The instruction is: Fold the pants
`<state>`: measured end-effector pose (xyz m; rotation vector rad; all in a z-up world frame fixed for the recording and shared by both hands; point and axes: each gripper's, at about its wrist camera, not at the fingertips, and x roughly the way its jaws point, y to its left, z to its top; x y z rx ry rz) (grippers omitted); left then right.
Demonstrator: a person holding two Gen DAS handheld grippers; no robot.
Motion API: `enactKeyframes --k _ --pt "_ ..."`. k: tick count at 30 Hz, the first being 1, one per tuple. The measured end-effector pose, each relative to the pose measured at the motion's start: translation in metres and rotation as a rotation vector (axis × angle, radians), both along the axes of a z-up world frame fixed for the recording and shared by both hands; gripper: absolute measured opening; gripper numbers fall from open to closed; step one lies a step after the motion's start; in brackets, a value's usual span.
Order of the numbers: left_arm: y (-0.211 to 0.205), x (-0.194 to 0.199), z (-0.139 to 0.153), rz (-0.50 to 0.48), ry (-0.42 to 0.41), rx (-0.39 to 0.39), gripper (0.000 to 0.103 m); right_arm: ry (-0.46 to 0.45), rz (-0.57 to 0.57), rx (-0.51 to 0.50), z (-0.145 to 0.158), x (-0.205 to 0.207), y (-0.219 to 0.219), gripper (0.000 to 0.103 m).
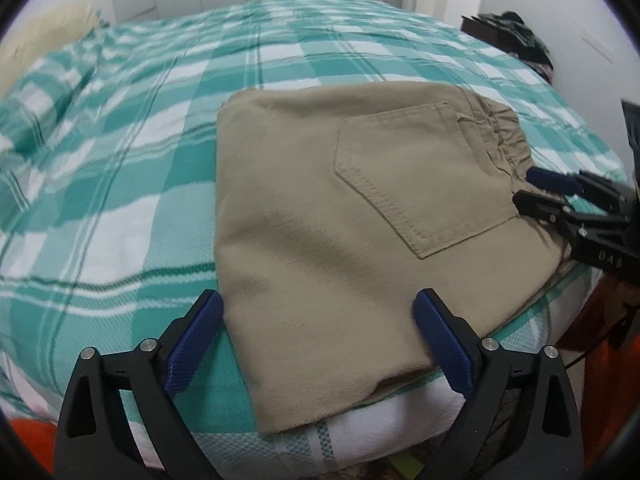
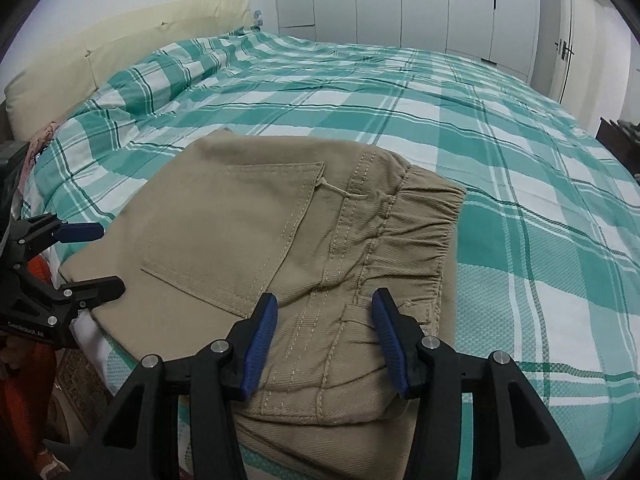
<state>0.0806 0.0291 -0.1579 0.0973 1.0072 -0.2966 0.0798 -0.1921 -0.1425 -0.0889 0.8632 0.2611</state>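
Tan pants (image 1: 320, 216) lie folded into a compact rectangle near the front edge of the bed, back pocket (image 1: 416, 176) facing up and the elastic waistband (image 2: 416, 236) at the right. My left gripper (image 1: 320, 312) is open and empty, its blue pads straddling the folded left edge. My right gripper (image 2: 324, 312) is open and empty, hovering over the waistband end; it also shows in the left wrist view (image 1: 528, 188). The left gripper shows at the left edge of the right wrist view (image 2: 108, 256).
The bed carries a green and white plaid cover (image 2: 520, 184) with a plaid pillow (image 2: 160, 80) and a cream headboard (image 2: 100, 52). White wardrobes (image 2: 400, 0) stand behind. A dark table with clothes (image 1: 512, 36) stands at the far right. Something orange (image 2: 24, 360) lies by the bed's edge.
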Motion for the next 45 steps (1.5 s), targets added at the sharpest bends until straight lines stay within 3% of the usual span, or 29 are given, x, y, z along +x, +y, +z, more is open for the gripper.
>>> enactKeyframes --k 4,20,45 --pt "0.0058 0.0017 -0.0036 0.023 0.039 -0.043 0.098 -0.005 -0.002 0.009 -0.0013 -0.0004 -0.0014 0.049" --pt "-0.0009 -0.0008 -0.0009 -0.001 0.001 0.014 0.098 -0.01 -0.009 0.001 -0.0025 -0.0012 -0.0028 0.05" --pt "0.0047 0.0008 -0.0016 0.002 0.029 -0.016 0.099 -0.003 -0.004 -0.001 -0.0022 -0.0016 -0.0036 0.05"
